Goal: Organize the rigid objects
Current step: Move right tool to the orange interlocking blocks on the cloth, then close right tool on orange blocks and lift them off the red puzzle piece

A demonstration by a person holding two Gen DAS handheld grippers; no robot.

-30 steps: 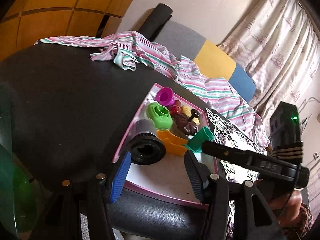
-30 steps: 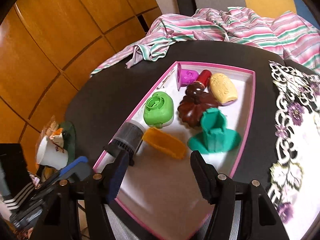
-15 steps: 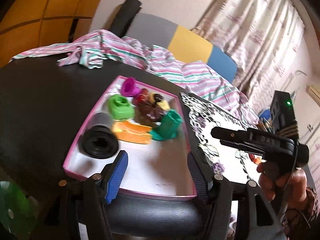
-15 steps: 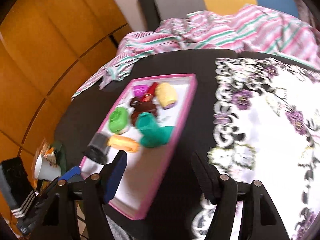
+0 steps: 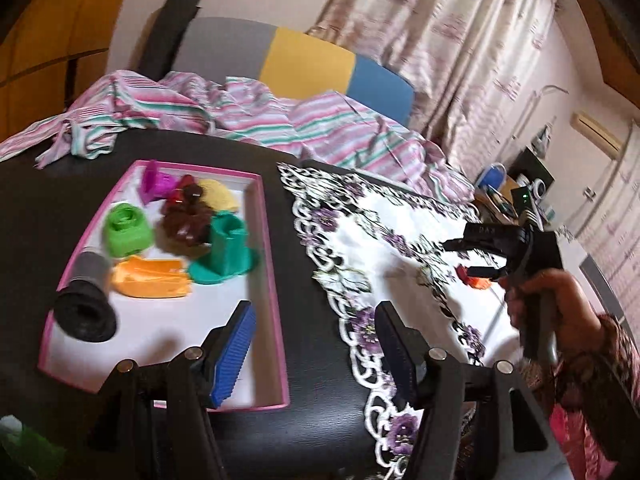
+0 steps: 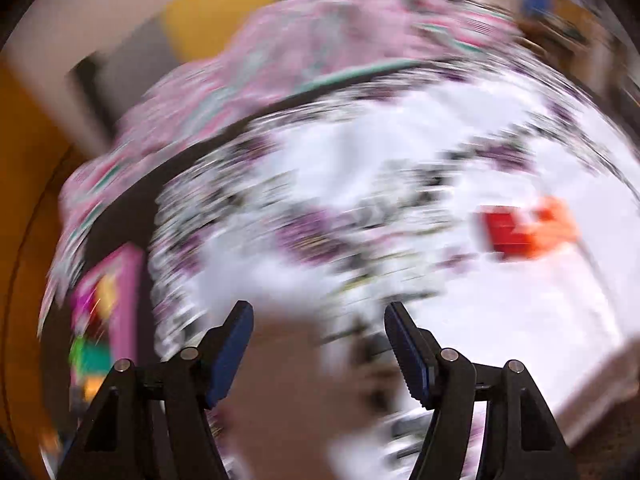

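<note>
A pink-rimmed tray point(image 5: 272, 264) on the black table holds a purple cup point(image 5: 156, 186), a green piece point(image 5: 128, 232), a brown piece point(image 5: 186, 220), a yellow piece point(image 5: 222, 196), a teal stand point(image 5: 228, 248), an orange piece point(image 5: 152, 282) and a grey-black cylinder point(image 5: 86, 300). My left gripper point(image 5: 312, 320) is open and empty over the tray's right rim. A hand point(image 5: 560, 304) holds my right gripper point(image 5: 470, 258) over the floral cloth point(image 5: 392, 232), just above a red-orange toy point(image 5: 478, 281). In the blurred right wrist view, the right gripper point(image 6: 318, 316) has its jaws opening, nothing between them, and the red-orange toy point(image 6: 524, 232) lies ahead to the right.
A striped pink cloth point(image 5: 280, 128) is heaped at the table's far edge against a grey, yellow and blue cushion point(image 5: 304, 64). Curtains point(image 5: 460, 40) hang behind. Clutter with a blue object point(image 5: 490, 176) stands at the far right.
Both views have swung right, from the tray toward the floral cloth. My right gripper has moved off the tray to the red-orange toy. Both grippers' jaws stand a little wider.
</note>
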